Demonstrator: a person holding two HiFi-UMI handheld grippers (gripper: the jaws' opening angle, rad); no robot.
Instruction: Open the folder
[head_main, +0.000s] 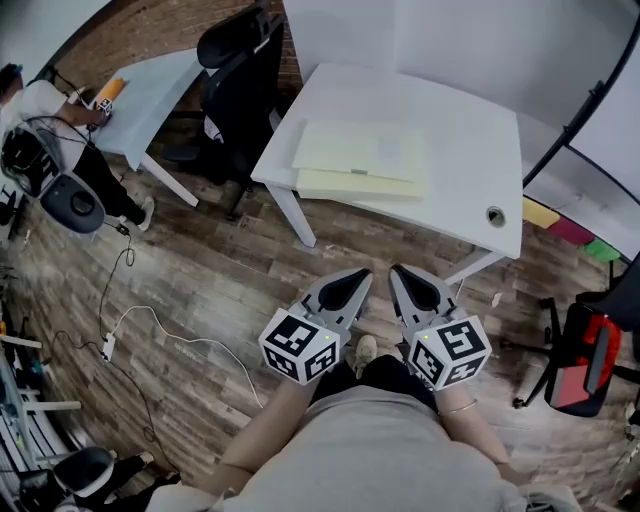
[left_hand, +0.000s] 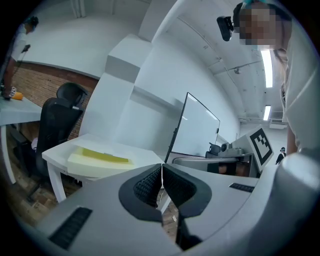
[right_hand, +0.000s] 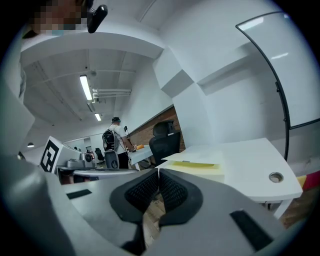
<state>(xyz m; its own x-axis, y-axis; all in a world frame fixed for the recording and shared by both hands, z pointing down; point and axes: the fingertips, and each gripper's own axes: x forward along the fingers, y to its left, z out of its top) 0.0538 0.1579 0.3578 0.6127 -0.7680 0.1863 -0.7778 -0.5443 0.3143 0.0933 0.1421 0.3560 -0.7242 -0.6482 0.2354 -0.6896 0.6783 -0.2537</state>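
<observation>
A pale yellow folder (head_main: 362, 160) lies closed on the white table (head_main: 470, 160), near its front left part. It also shows in the left gripper view as a yellow-edged folder (left_hand: 100, 159) and in the right gripper view as the same folder (right_hand: 197, 166). My left gripper (head_main: 366, 274) and right gripper (head_main: 396, 270) hang side by side over the wooden floor, short of the table's front edge. Both are shut with nothing between the jaws. The left gripper (left_hand: 162, 176) and right gripper (right_hand: 158, 181) point toward the table.
A black office chair (head_main: 238, 75) stands left of the table. A second white desk (head_main: 150, 95) is at the far left, with a person (head_main: 45, 125) bending beside it. A white cable (head_main: 150, 330) runs across the floor. A red-and-black chair (head_main: 585, 355) stands at the right. A cable hole (head_main: 495, 215) sits in the table's front right corner.
</observation>
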